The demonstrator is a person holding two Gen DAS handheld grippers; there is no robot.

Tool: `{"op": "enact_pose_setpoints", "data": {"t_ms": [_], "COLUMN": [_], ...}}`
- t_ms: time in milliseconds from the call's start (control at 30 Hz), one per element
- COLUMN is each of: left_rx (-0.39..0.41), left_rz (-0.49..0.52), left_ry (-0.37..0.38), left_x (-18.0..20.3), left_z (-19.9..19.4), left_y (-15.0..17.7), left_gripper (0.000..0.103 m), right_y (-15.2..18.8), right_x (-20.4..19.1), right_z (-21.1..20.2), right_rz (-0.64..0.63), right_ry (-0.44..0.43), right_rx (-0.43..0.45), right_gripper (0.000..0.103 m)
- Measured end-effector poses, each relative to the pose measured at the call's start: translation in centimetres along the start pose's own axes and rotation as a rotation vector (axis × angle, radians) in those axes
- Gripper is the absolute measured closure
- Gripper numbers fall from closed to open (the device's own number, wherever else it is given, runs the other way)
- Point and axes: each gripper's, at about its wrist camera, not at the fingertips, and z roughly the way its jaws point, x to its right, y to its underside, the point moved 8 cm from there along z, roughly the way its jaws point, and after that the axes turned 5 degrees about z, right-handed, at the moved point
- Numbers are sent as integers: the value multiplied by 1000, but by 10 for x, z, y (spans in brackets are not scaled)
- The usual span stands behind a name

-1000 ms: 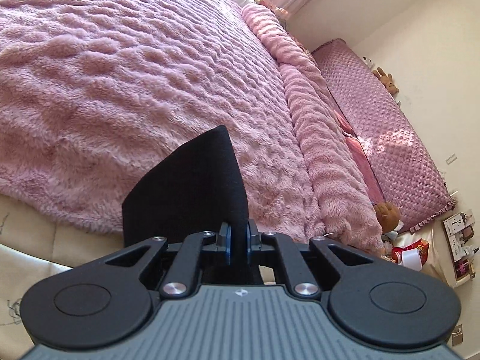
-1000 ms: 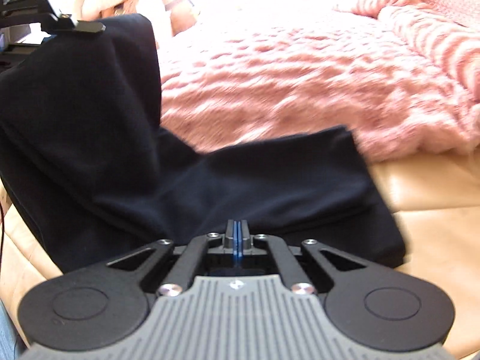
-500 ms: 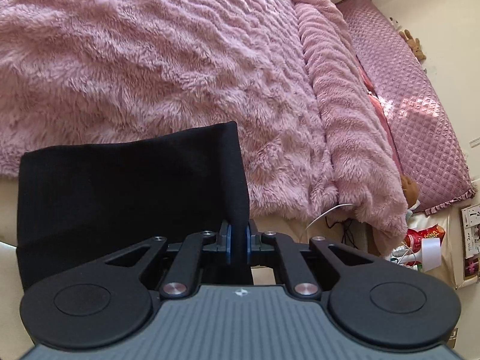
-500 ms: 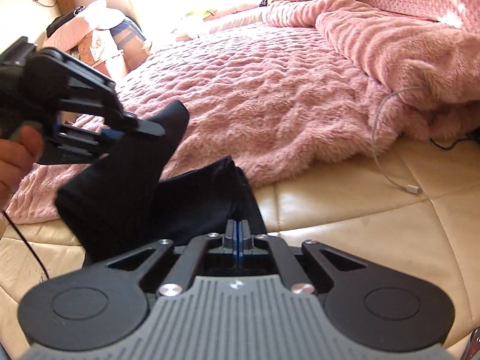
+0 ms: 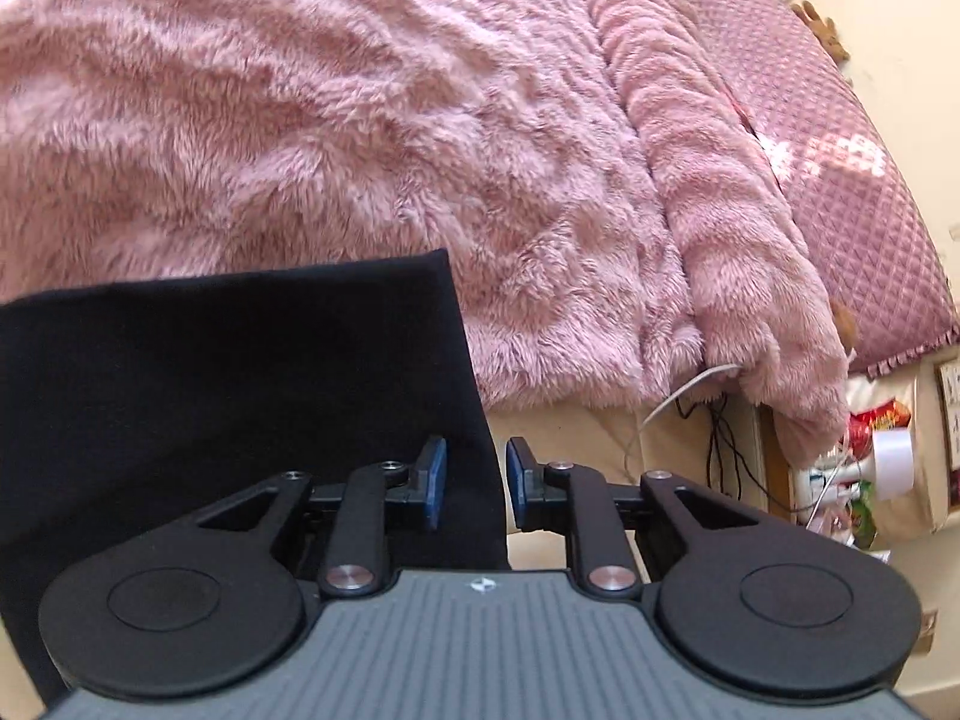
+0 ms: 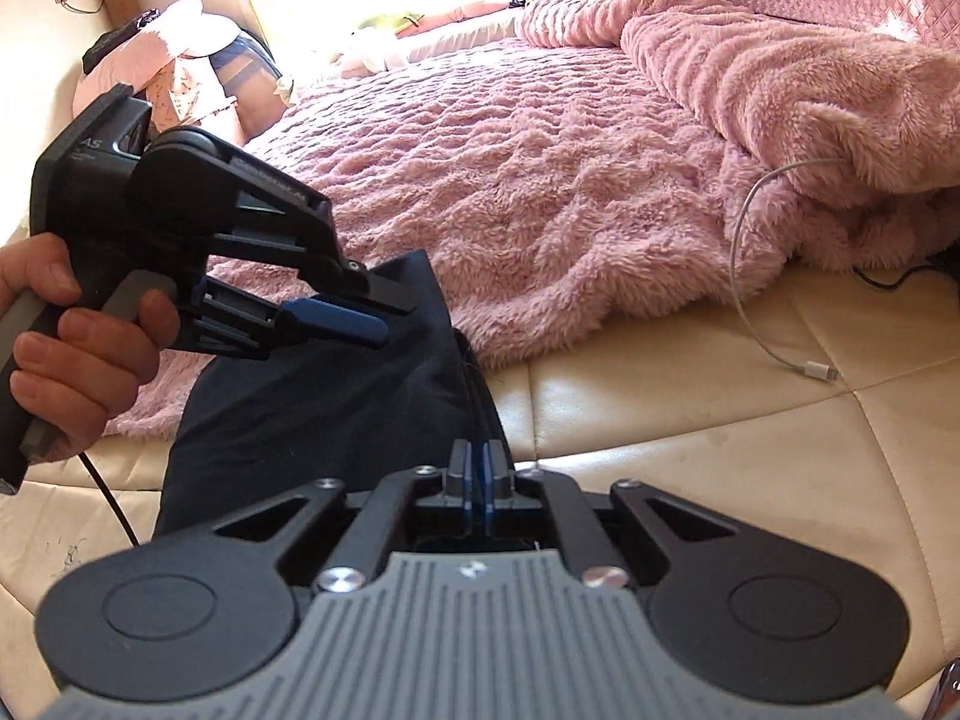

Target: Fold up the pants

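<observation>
Black knit pants (image 5: 240, 408) lie folded on the cream quilted leather surface (image 6: 690, 420), their far edge touching the pink fluffy blanket (image 5: 360, 120). We see the left gripper (image 5: 471, 477) with its jaws just opened, blue pads apart; the pants' right edge runs between them but neither pad presses it, so that corner is released. In the right wrist view the left gripper (image 6: 360, 312) hovers over the top of the fold, a hand (image 6: 72, 330) on its grip. Our right gripper (image 6: 478, 480) is clenched on the near edge of the pants, cloth pinched between its 2 pads. To do this well, we judge: back the left out straight so the pads don't drag the top layer, keep the right pinch low until the layers sit flush, then let go. White charging cable (image 6: 774, 300) lies well apart.
</observation>
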Motion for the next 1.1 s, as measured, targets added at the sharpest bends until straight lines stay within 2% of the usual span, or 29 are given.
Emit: {"op": "enact_pose_setpoints", "data": {"t_ms": [67,200,300,400,467,500,533,633,700,833,900,967,1000,1100], "left_rx": [21,90,134,148,147,148,147,158,167,174,185,207,223,273], "left_rz": [44,151,196,167,128,107,94,80,80,111,138,162,179,250], "left_ry": [-14,-109,-180,-204,-206,-212,-213,-216,-213,-237,-250,-259,-259,-266], "left_x": [0,-18,-44,-77,-97,-107,-114,-127,-131,-134,-134,-132,-130,-119], "left_z": [-15,-55,-82,-101,-109,-113,-115,-119,-117,-109,-108,-111,-114,-119], "left_y": [1,8,20,35,45,48,51,55,57,60,58,53,49,34], "left_gripper": [78,78,77,77,77,77,77,78,78,78,78,79,79,79], "right_y": [-2,-2,5,13,17,17,15,4,8,31,33,28,22,-1], "right_x": [-2,-1,5,17,25,27,26,14,16,34,36,33,30,12], "right_z": [-5,-11,-10,4,14,16,15,2,8,31,32,27,22,10], "right_rz": [1,21,106,264,395,425,431,352,309,327,335,278,231,103], "right_ry": [4,12,-25,-101,-161,-169,-173,-146,-53,31,46,93,124,115], "right_rx": [6,9,-9,-39,-58,-56,-55,-24,-55,-112,-115,-111,-95,-27], "right_gripper": [98,79,70,70,74,93,99,100,100,101,100,89,80,83]}}
